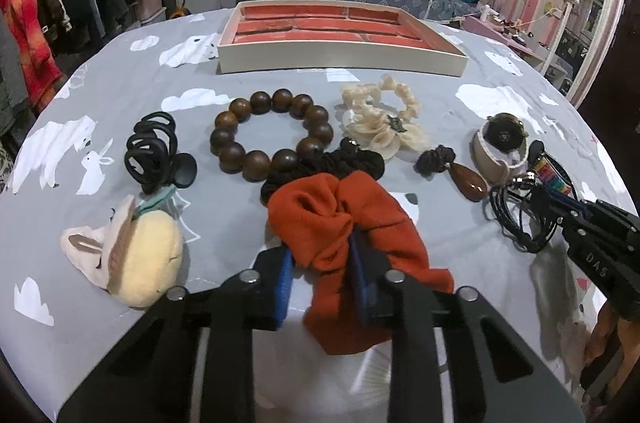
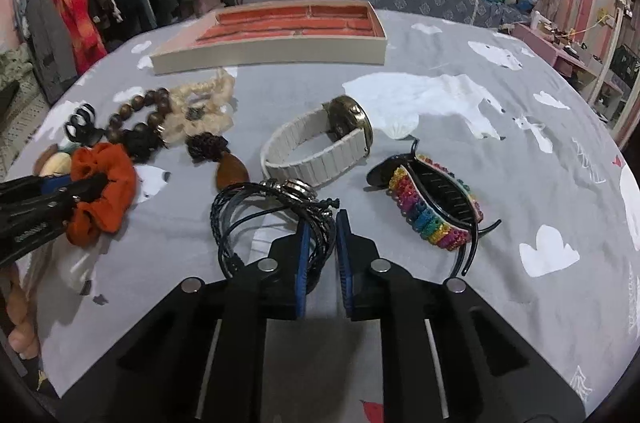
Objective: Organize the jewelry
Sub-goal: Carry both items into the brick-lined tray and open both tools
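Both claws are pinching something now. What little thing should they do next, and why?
Probably lift both a little. The left claw is shut on the orange scrunchie and the right claw on the black cord bracelet, yet both things lie on the grey sheet. The tray waits behind the other pieces, so rising first avoids dragging through them.

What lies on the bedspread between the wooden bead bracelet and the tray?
Nothing: in the left wrist view, only bare bedspread shows between the wooden bead bracelet and the tray.

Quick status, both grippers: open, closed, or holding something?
Left gripper: closed on the orange scrunchie.
Right gripper: closed on the black cord bracelets.
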The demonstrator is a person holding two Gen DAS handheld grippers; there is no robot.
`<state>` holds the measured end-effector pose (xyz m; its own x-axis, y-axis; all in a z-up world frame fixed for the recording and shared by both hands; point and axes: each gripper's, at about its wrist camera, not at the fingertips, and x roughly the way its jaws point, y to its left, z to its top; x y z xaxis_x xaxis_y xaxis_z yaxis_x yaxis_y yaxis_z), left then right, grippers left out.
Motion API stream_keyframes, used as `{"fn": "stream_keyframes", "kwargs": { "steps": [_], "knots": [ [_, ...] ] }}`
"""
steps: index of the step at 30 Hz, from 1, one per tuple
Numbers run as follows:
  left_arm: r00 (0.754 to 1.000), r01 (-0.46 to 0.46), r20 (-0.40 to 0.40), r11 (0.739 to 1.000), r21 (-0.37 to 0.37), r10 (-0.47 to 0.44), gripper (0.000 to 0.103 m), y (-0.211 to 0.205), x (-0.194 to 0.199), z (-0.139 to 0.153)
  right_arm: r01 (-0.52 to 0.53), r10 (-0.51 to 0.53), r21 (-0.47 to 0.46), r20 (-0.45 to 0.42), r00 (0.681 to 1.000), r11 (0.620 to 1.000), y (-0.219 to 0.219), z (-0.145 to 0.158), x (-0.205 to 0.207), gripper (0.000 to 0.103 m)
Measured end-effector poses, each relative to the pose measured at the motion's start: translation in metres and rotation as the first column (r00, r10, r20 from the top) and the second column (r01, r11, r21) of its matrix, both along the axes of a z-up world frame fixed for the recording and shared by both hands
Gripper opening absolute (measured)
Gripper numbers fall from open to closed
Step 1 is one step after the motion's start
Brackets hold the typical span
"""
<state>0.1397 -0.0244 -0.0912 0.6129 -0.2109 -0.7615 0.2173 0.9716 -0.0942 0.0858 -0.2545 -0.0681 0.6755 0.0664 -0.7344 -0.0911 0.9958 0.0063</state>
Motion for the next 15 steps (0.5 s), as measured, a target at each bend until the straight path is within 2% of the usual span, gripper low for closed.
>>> {"fn": "stream_keyframes", "kwargs": {
  "steps": [6, 15],
  "knots": [
    [1.000, 0.010, 0.027, 1.000, -0.026, -0.009, 0.020, 0.003, -0.008, 0.009, -0.030, 0.029, 0.037, 0.037, 0.999, 0.999, 0.000, 0.009, -0.008, 0.014],
    [0.995, -0.001, 0.098, 0.999, -0.038, 0.005, 0.019, 0.007, -0.007, 0.044, -0.045, 0.042, 0.036, 0.088, 0.995, 0.998, 0.001, 0.037, -0.002, 0.014]
  ]
}}
